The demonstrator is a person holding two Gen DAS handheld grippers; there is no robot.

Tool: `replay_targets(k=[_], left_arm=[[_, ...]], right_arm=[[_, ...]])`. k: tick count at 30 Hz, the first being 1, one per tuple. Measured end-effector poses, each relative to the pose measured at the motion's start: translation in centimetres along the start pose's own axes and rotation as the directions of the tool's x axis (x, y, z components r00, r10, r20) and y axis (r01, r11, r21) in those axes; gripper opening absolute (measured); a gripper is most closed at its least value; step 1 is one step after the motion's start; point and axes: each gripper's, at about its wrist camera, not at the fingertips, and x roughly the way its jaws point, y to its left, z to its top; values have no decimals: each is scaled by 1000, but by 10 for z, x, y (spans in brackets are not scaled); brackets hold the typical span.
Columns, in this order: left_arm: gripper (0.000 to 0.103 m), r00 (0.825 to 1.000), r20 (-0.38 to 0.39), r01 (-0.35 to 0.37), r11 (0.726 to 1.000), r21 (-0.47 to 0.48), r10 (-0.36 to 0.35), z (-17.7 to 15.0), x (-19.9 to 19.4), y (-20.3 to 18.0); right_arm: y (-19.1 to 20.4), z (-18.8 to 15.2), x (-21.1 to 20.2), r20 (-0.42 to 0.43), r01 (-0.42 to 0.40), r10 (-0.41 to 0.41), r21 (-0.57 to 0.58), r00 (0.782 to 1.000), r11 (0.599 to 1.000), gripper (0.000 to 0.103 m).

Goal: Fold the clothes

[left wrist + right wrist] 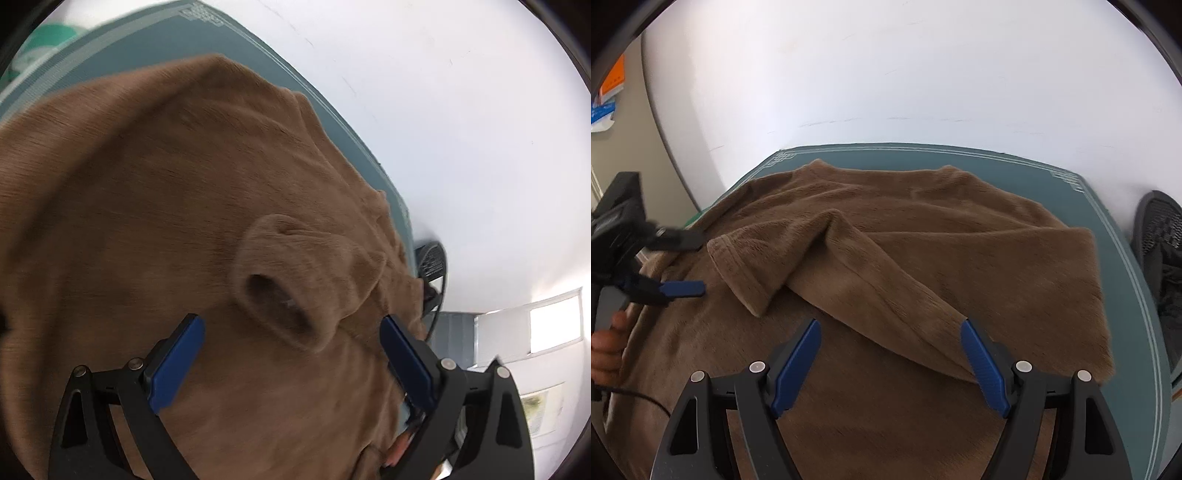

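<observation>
Brown sweater (886, 258) spread over teal mat (1115, 229) (thin white border lines), white wall (886, 74) behind. Right gripper (890, 354) wide open, empty, above sweater; sleeve folded ahead. Left gripper (291, 354) wide open, empty, cuff just ahead.

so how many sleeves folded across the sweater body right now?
1. The sleeve lies diagonally across the brown sweater, cuff pointing toward the left tongs. Any second sleeve is hidden or out of view.
</observation>
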Motion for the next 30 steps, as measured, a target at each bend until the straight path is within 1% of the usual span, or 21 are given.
replay_targets(k=[1, 3, 6, 7, 8, 9, 10, 11, 13, 16, 18, 19, 21, 23, 25, 26, 27, 30], left_arm=[[97, 1000, 8, 17, 1000, -25, -17, 2, 6, -1], [97, 999, 27, 20, 998, -58, -19, 8, 13, -2], [97, 999, 42, -12, 994, -107, 16, 16, 21, 0], [94, 999, 43, -15, 993, -119, 20, 18, 23, 1], [90, 999, 40, -22, 992, -121, 27, 21, 26, 0], [67, 999, 22, -33, 994, -108, 36, 23, 29, -4], [32, 999, 2, -45, 995, -90, 45, 24, 32, -7], [23, 998, -18, -56, 996, -72, 54, 26, 35, -11], [18, 998, -22, -60, 998, -11, 60, 29, 32, -23], [18, 997, 22, -71, 989, 128, 69, 36, 7, -50], [18, 993, 71, -109, 968, 228, 95, 42, -15, -68], [18, 989, 96, -134, 950, 284, 111, 44, -27, -77], [18, 981, 114, -189, 897, 400, 156, 47, -38, -87], [18, 965, 119, -263, 833, 486, 235, 48, -37, -89], [18, 945, 101, -314, 785, 534, 310, 42, -28, -76], [18, 929, 86, -347, 763, 545, 361, 39, -18, -68], [18, 918, 78, -366, 755, 545, 388, 39, -14, -60], [18, 892, 59, -408, 739, 537, 449, 37, -4, -36]], right_arm=[[-3, -2, -2, 3, 1, -1, 3, 1000, 1000, 80], [-9, -7, -5, 9, 4, -4, 8, 1000, 1000, 80], [-17, -12, -6, 16, 31, -32, 18, 999, 999, 80], [-20, -13, -6, 18, 43, -44, 21, 999, 999, 80], [-23, -14, -7, 19, 55, -56, 25, 998, 998, 80], [-25, -16, -7, 21, 67, -68, 29, 997, 997, 80], [-28, -17, -7, 23, 79, -80, 32, 997, 996, 80], [-31, -18, -7, 24, 91, -92, 36, 995, 995, 80], [-36, -21, -7, 27, 115, -116, 43, 993, 992, 80], [-45, -25, -7, 30, 148, -149, 55, 988, 988, 80], [-49, -27, -5, 22, 132, -133, 67, 991, 989, 80], [-51, -29, -4, 18, 124, -125, 73, 992, 990, 80], [-55, -31, -2, 9, 108, -109, 85, 994, 991, 80], [-59, -34, -1, 2, 92, -93, 94, 996, 991, 80], [-55, -34, -2, -2, 85, -85, 72, 996, 994, 80], [-54, -34, -3, -4, 81, -81, 61, 997, 995, 80], [-53, -33, -4, -5, 76, -75, 54, 997, 996, 80], [-64, -24, -14, 10, 40, -41, 96, 999, 995, 80]])
